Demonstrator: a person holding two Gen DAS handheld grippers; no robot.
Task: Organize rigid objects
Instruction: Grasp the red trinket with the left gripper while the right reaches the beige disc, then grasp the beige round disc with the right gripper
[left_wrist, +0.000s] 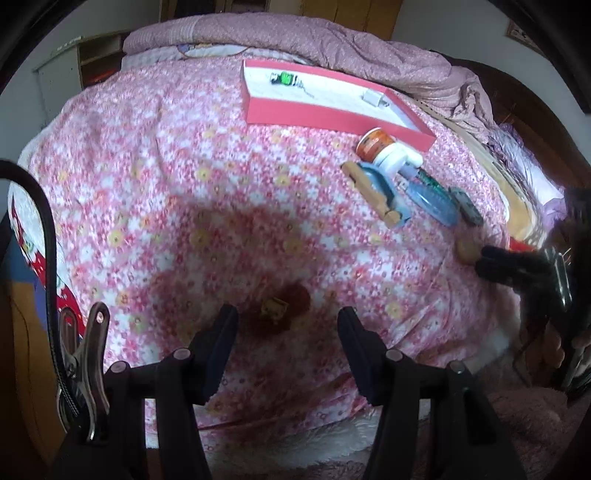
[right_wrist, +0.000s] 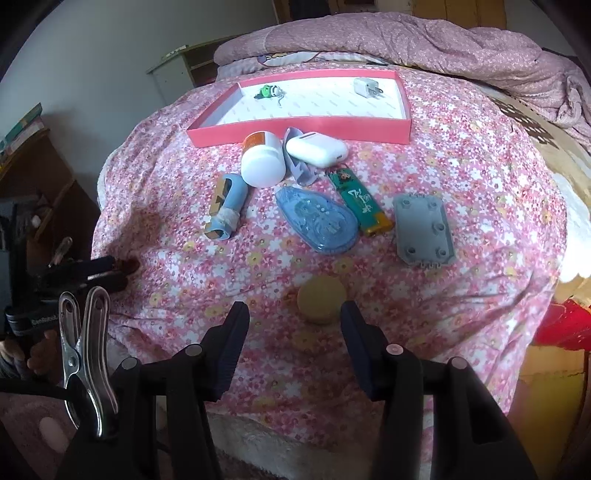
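Note:
Several small rigid items lie on a pink floral bedspread before a red tray (right_wrist: 295, 129). Among them are a white bottle (right_wrist: 262, 162), a white earbud case (right_wrist: 316, 149), a blue tape dispenser (right_wrist: 317, 221), a green lighter (right_wrist: 360, 201) and a grey studded plate (right_wrist: 424, 229). My right gripper (right_wrist: 295, 310) is open, and a round tan piece (right_wrist: 321, 299) lies on the cover just ahead of its tips. My left gripper (left_wrist: 288, 314) is open too, hovering over a small yellow block (left_wrist: 274, 308) in shadow. Neither gripper holds anything.
Inside the tray lie a green keyring gadget (right_wrist: 269, 91) and a white plug (right_wrist: 365, 88). A blue-and-wood tool (right_wrist: 225, 206) lies left of the bottle. A rumpled mauve quilt (right_wrist: 443, 40) is heaped behind the tray. The bed's edge drops off near my fingers.

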